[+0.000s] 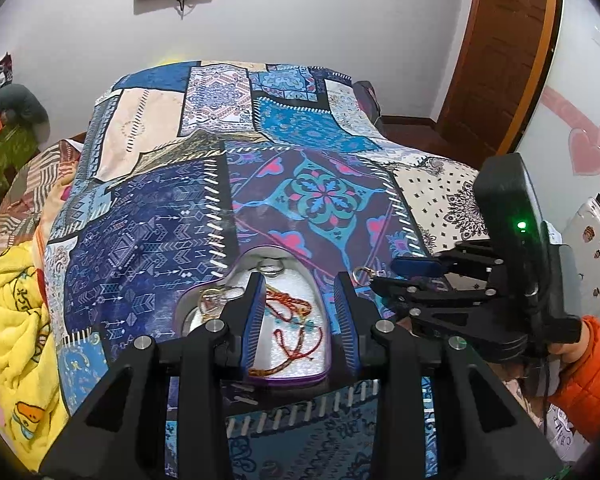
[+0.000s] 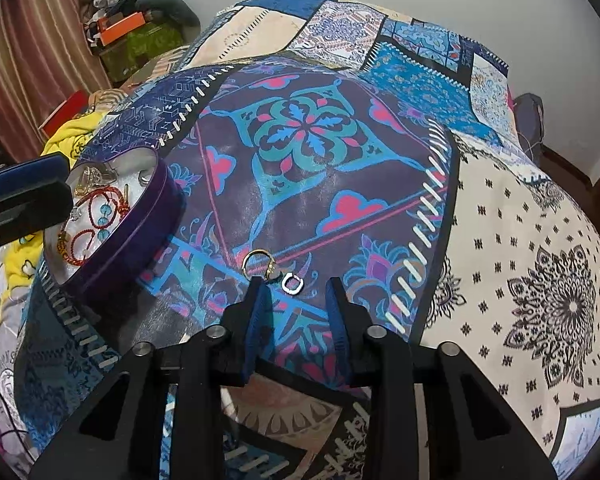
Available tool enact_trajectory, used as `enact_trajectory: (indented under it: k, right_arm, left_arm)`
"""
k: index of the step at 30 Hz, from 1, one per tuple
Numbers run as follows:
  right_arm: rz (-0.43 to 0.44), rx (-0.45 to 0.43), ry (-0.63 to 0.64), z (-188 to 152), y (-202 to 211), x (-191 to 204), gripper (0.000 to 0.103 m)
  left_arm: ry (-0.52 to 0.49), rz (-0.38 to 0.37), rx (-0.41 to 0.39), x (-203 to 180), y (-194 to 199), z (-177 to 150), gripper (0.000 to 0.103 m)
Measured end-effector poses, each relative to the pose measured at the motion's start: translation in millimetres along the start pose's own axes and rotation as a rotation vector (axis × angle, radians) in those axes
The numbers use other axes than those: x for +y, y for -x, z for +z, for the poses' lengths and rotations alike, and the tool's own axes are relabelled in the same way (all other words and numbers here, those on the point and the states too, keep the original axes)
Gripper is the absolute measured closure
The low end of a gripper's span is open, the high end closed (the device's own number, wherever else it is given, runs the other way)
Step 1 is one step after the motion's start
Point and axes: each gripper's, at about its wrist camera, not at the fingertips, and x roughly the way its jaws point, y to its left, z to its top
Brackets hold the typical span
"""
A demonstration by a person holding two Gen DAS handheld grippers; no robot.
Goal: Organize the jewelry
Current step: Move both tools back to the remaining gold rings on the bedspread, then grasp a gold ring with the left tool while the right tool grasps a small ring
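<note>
Jewelry box point(image 2: 140, 236) waits beside; the wide-open right gripper point(image 2: 296, 284) should lower straight over the small silver ring point(image 2: 292, 282) and close gently.

Patchwork cloth point(image 2: 500, 216) covers the whole surface, blues, purples and cream. On it sits a purple box point(image 2: 140, 224) at the left, and just beside it lie a gold ring point(image 2: 256, 261) and a small silver ring point(image 2: 291, 282), close together.

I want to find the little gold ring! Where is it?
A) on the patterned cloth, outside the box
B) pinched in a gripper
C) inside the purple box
A: the gold ring lies on the patterned cloth, just ahead of the open right gripper, apart from the purple box.
</note>
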Motion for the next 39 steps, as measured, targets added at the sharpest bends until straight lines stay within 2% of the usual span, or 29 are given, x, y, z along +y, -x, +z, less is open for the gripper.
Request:
enact_trajectory:
  k: [1,3,10,19,25,29,39]
  right_arm:
    - [0.005,-0.002,-0.002,0.6,-0.7,-0.2,0.082]
    - [0.015,-0.006,-0.005,2.1,-2.2,-1.0,0.093]
    - [0.017,-0.017,0.002,-1.5,1.3,-0.6,0.093]
    - [0.011,-0.059,-0.061,-15.7,31.2,-23.9,0.093]
    - [0.002,-0.105,-0.105,-17.6,50.5,-40.4,0.093]
    - [0.0,-0.128,-0.127,-19.9,57.3,-48.1,0.093]
    - [0.014,-0.151,-0.15,-19.9,58.3,-54.6,0.093]
  left_arm:
    - [-0.001,-0.004,0.003,-1.8,-1.1,0.7,0.069]
    - [-0.006,-0.015,0.011,-6.1,-3.8,1.4,0.069]
    - [-0.035,-0.051,0.06,-26.4,-16.3,0.3,0.069]
    - [-0.082,-0.095,0.116,-60.4,-37.6,0.6,0.069]
    - [-0.118,-0.048,0.137,-79.1,-61.6,3.8,0.069]
    - [-0.122,-0.042,0.162,-81.6,-77.3,6.5,0.069]
    - [-0.094,-0.019,0.219,-80.1,-108.1,8.8,0.074]
